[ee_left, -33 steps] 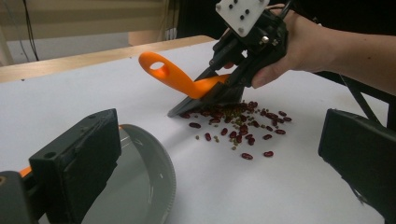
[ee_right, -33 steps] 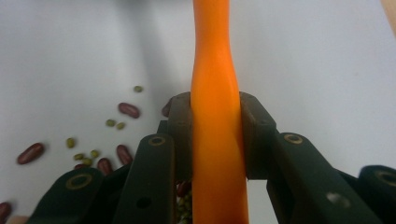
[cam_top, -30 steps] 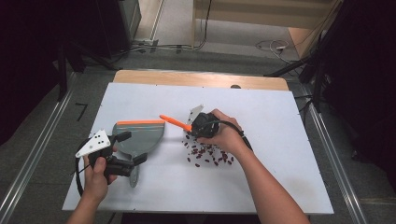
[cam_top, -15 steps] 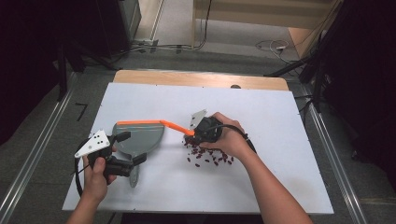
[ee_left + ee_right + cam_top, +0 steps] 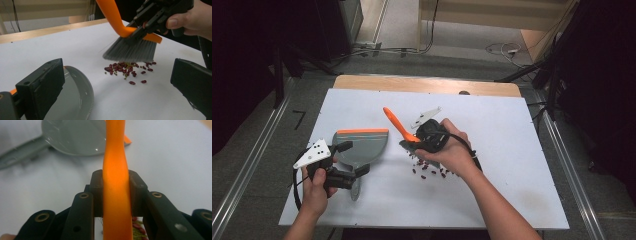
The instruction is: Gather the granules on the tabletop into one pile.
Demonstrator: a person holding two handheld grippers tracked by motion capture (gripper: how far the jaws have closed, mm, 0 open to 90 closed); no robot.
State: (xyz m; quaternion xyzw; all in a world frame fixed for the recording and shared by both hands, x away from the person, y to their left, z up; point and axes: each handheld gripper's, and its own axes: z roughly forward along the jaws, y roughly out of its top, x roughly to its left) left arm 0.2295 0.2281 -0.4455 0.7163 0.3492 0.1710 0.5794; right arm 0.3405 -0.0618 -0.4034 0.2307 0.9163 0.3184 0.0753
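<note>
A small pile of red beans (image 5: 430,169) (image 5: 127,69), with a few small green ones, lies on the white tabletop. Just above it hangs a brush with an orange handle (image 5: 397,125) (image 5: 116,195) and grey bristles (image 5: 130,52). My right gripper (image 5: 414,142) (image 5: 140,29) (image 5: 116,192) is shut on that handle. A grey dustpan (image 5: 360,146) (image 5: 75,97) (image 5: 75,137) with an orange lip rests flat to the left of the beans. My left gripper (image 5: 353,160) (image 5: 117,82) stands open over the dustpan's rounded back, one jaw above it, nothing clamped.
The white tabletop (image 5: 512,165) has a wooden strip (image 5: 427,85) along its far edge. Metal rails (image 5: 242,190) run on the floor at both sides. Bare white surface stretches to the right of the beans and along the front edge.
The brush's orange handle has swung from lying low toward the dustpan to pointing up and away. The right hand has stayed over the beans. The left gripper and dustpan have not moved.
</note>
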